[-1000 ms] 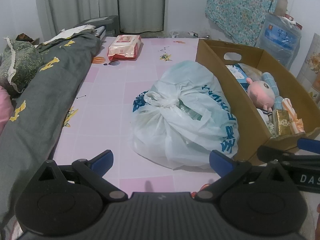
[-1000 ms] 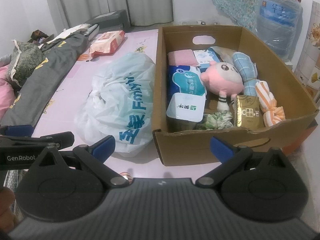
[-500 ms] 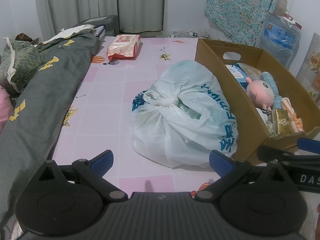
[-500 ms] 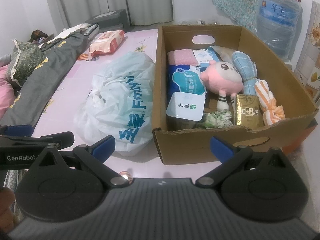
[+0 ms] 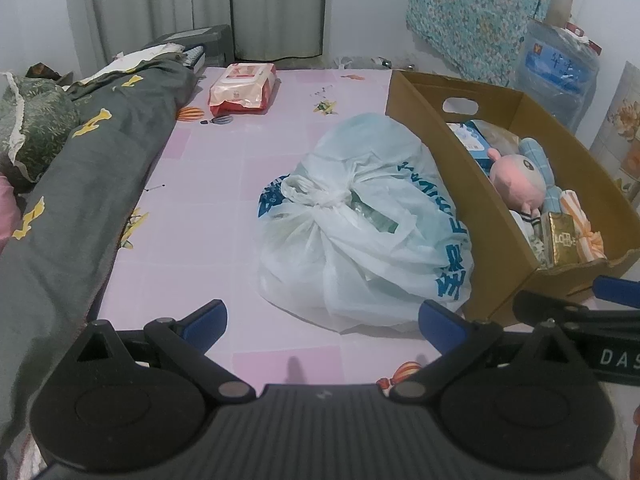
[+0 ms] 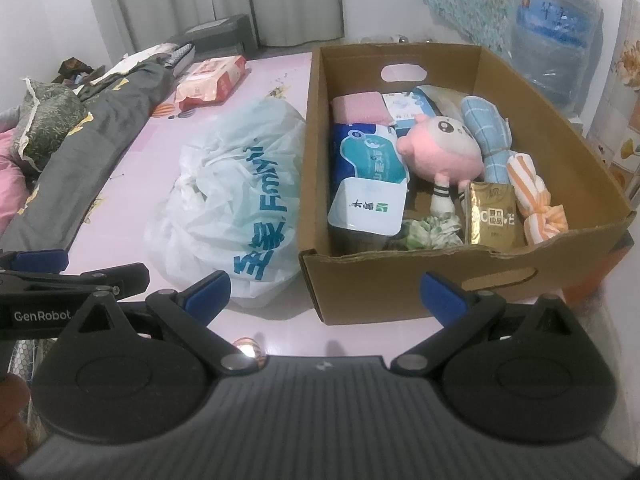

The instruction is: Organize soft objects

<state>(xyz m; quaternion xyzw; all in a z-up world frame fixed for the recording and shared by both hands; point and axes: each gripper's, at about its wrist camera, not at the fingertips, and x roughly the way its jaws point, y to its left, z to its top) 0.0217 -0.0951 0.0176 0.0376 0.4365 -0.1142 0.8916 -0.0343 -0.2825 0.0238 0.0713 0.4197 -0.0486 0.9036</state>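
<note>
A cardboard box (image 6: 400,284) stands on the pink bed sheet and holds a pink plush doll (image 6: 440,152), a blue checked cloth roll (image 6: 486,132), an orange striped cloth (image 6: 534,200), tissue packs (image 6: 366,160) and a gold packet (image 6: 494,220). A tied white plastic bag (image 5: 360,224) lies left of the box (image 5: 472,184). My left gripper (image 5: 322,322) is open and empty, just short of the bag. My right gripper (image 6: 324,292) is open and empty in front of the box's near wall.
A pink wipes pack (image 5: 244,90) lies far back on the sheet. A grey quilt (image 5: 80,184) and a green pillow (image 5: 32,132) run along the left. A water jug (image 6: 558,32) stands behind the box. Bare sheet (image 5: 208,216) lies left of the bag.
</note>
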